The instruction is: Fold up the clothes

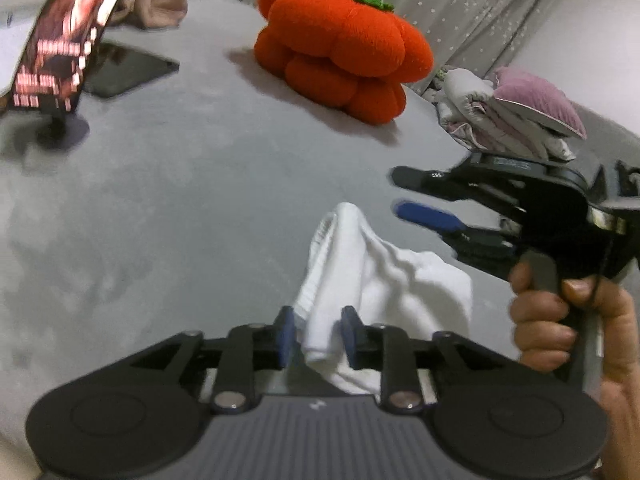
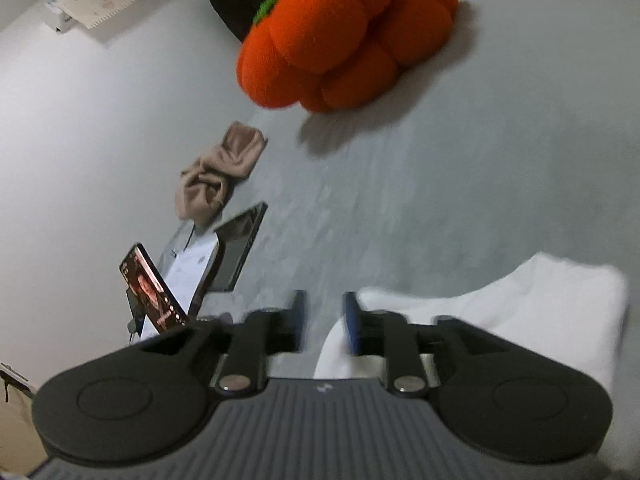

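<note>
1. The left gripper (image 1: 316, 336) sits at the bottom centre of its own view with its blue pads a little apart. A fold of the white sock (image 1: 372, 280) lies between them, but the pads show a gap on either side of the cloth, so it looks released, not pinched.
2. The right gripper (image 2: 324, 320) is partly open at the bottom centre of its view, with bare bedding between the pads. The white sock (image 2: 520, 320) lies just to the right of its right finger, apparently not gripped.
3. In the left wrist view the right gripper (image 1: 408, 196) enters from the right edge, held by a hand (image 1: 560, 320), its fingers pointing left above the sock's far end and clear of it.
4. The sock lies bunched and doubled on the grey bed cover (image 1: 180, 200). Judging by both sets of slack jaws, it has likely been laid down after a fold.
5. Further out, an orange pumpkin cushion (image 1: 340, 48) sits at upper centre, well apart from the work.
6. A lit phone on a stand (image 1: 64, 40) is propped at the upper left, with a dark tablet (image 1: 128, 68) flat beside it.
7. A crumpled beige garment (image 2: 220, 172) waits at centre left of the right wrist view, probably next to be folded.
</note>
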`<state>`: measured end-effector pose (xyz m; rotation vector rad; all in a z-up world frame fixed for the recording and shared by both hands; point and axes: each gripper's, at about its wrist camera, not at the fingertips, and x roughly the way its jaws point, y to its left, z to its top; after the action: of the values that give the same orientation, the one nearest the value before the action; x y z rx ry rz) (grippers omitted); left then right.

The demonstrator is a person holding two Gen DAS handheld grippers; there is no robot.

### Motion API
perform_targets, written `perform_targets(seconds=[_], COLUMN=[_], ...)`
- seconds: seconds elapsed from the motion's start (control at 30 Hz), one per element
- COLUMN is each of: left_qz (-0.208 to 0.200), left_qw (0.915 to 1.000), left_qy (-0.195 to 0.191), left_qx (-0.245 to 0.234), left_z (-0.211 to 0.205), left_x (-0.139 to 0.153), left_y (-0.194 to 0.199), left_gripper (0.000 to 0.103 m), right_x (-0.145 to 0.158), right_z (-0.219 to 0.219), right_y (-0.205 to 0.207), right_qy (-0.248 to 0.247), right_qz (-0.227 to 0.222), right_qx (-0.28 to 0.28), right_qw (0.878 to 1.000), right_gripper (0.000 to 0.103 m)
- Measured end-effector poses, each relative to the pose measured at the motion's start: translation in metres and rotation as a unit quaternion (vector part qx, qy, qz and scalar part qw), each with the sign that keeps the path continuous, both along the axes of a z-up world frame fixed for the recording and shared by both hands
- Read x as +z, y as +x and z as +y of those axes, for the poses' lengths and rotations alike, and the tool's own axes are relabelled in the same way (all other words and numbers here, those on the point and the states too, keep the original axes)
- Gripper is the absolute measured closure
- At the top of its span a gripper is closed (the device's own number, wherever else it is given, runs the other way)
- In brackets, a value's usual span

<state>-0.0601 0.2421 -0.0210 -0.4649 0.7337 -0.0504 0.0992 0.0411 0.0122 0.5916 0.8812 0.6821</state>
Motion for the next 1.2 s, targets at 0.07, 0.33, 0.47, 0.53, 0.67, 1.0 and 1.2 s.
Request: perform_targets(seconds=[0.07, 0.33, 0.47, 0.53, 0.67, 1.0, 1.2], left_qz=[-0.005, -0.062, -0.083, -0.086, -0.090, -0.099, -0.111], left_qw=[1.0000, 0.9934, 0.9837, 0.9808, 0.9808, 0.9856, 0.9862], left_qy=[0.008, 0.051, 0.109, 0.128, 0.132, 0.114, 0.108], left_qx=[-0.003, -0.082, -0.117, -0.119, -0.111, -0.077, -0.059], left_z=[0.002, -0.024, -0.040, -0.042, -0.037, -0.013, 0.001], left_x=[0.005, 0.014, 0.001, -0.008, -0.020, -0.031, -0.017], left_y=[0.004, 0.043, 0.067, 0.076, 0.082, 0.079, 0.063], left_gripper=[0.068, 0.071, 0.080, 0.082, 0.083, 0.079, 0.067], right_x=[0.005, 0.010, 0.002, -0.007, -0.029, -0.054, -0.041], right_z=[-0.010, -0.055, -0.058, -0.048, -0.030, -0.063, -0.061], right_y=[-0.001, -0.030, -0.051, -0.059, -0.069, -0.039, -0.054], right_qy=[-0.008, -0.094, -0.148, -0.180, -0.231, -0.199, -0.227], right_qz=[-0.012, -0.091, -0.154, -0.194, -0.268, -0.212, -0.240], right_qx=[-0.007, -0.021, -0.007, 0.005, 0.030, -0.020, -0.027], right_qw=[1.000, 0.991, 0.977, 0.964, 0.935, 0.957, 0.944], right_gripper=[0.060, 0.060, 0.060, 0.060, 0.060, 0.072, 0.063])
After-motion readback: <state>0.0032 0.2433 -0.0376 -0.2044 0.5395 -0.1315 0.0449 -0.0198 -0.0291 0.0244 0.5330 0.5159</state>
